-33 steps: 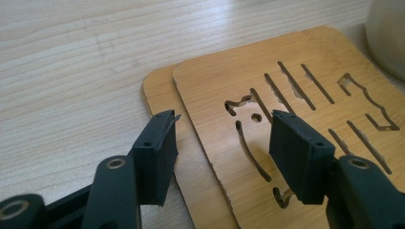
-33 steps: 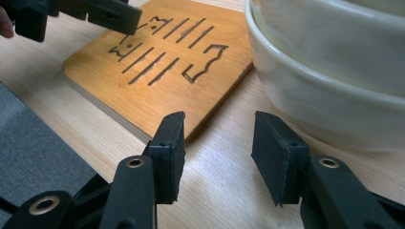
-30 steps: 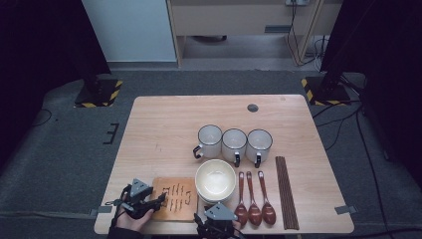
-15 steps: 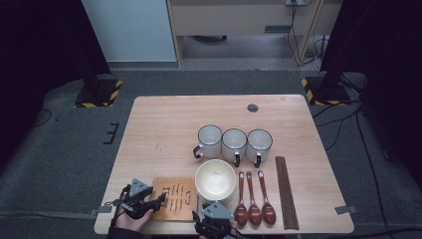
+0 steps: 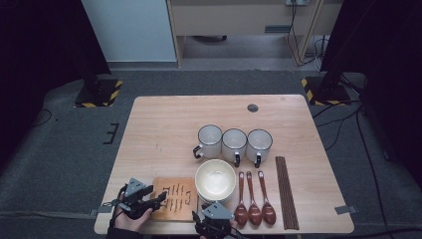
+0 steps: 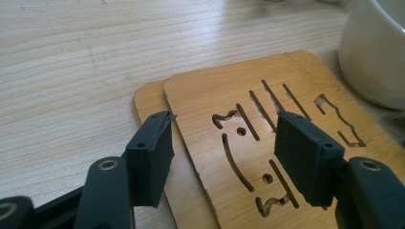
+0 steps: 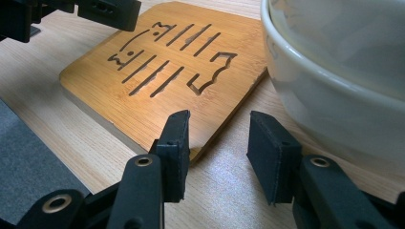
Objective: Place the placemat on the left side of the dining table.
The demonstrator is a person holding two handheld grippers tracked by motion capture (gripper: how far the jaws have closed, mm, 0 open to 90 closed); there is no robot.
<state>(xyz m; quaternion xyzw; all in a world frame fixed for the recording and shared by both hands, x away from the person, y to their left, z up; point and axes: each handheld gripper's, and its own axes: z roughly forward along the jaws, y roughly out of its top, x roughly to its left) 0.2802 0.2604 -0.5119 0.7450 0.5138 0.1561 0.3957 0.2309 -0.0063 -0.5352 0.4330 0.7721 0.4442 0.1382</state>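
The left gripper [image 6: 219, 143] is sitting with jaws spread, having just been opening, straddling the near corner of the stacked bamboo coasters [image 6: 267, 138] right ahead, nothing pinched, while the right gripper [image 7: 217, 152], unclenched too, is hovering at their opposite corner.

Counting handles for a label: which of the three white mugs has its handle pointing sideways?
The leftmost white ceramic mug: its handle sticks out left, while the middle mug and right mug point theirs toward the person.

Both tools [image 5: 158, 199] [image 5: 201, 219] low (jaws parted)
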